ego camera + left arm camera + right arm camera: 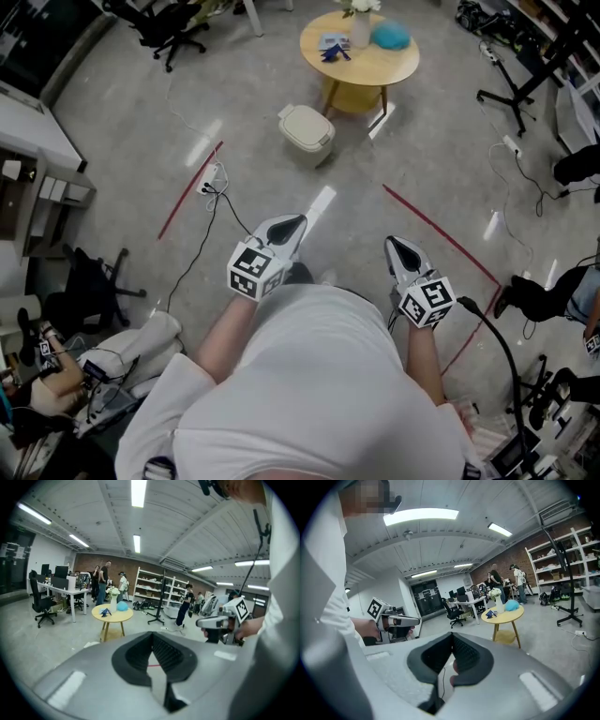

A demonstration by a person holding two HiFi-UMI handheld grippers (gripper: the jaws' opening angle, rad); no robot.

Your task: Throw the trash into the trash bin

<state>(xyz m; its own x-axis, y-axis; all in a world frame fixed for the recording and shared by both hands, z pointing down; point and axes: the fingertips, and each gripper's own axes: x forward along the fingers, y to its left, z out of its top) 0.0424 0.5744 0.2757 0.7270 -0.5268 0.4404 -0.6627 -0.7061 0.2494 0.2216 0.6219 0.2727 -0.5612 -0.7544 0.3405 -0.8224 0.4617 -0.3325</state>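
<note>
Stepping closer to the yellow table (394,67) and the trash bin (307,129) on the floor beside it comes first, since the left gripper (292,223) and right gripper (398,246), both closed and empty, hang well short.

Too small to tell what the dark blue item (334,49) and the teal lump (390,36) on the round tabletop (375,70) are. Cut off by the head view's top edge: flowers in the vase (360,30). Cannot see inside the trash bin (307,129), lid down. Cut by the right edge: a person (544,295). Too far off to make out in the left gripper view: people (101,581) near the shelves (154,590).
</note>
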